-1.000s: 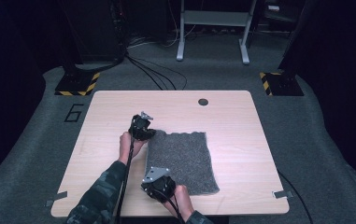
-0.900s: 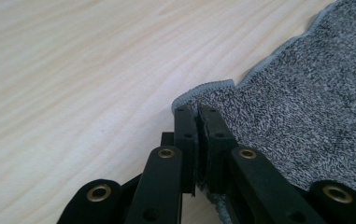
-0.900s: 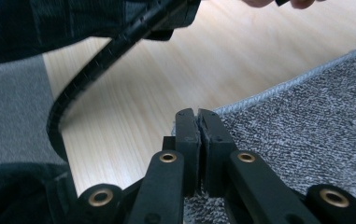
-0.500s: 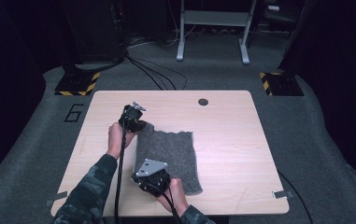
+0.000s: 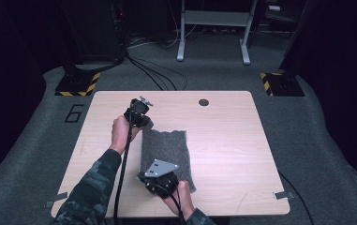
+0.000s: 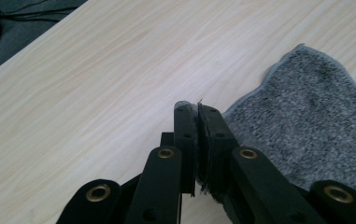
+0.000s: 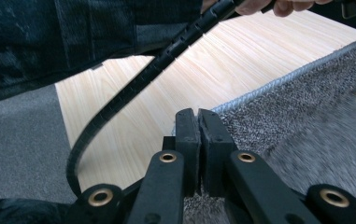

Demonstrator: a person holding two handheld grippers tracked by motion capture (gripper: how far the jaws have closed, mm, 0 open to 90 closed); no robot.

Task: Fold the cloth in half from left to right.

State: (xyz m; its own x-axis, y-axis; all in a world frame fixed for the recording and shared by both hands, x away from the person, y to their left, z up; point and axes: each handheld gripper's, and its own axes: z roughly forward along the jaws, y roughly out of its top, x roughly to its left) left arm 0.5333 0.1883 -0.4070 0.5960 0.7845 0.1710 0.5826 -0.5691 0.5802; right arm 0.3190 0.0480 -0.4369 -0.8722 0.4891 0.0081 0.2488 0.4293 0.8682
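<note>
Both pairs of jaws are clamped on the grey cloth [image 5: 167,152], each gripping the same long edge at one corner. In the left gripper view, the left gripper [image 6: 197,109] pinches the hem with a sliver of fabric visible between the closed pads; in the right gripper view, the right gripper [image 7: 197,114] bites the edge in the same manner. No gap remains at either pair beyond the fabric thickness.

Compared with a second ago, the cloth lay flat and wide on the table [image 5: 241,140]; both corners have since been raised, and the cloth now appears narrower in the high view, with its held side lifted and drawn toward the far side (the opposite edge still rests on the wood). This most likely indicates the first fold is under way.

The left gripper's cable [image 7: 133,88] trails between the hands, well clear of the cloth.
</note>
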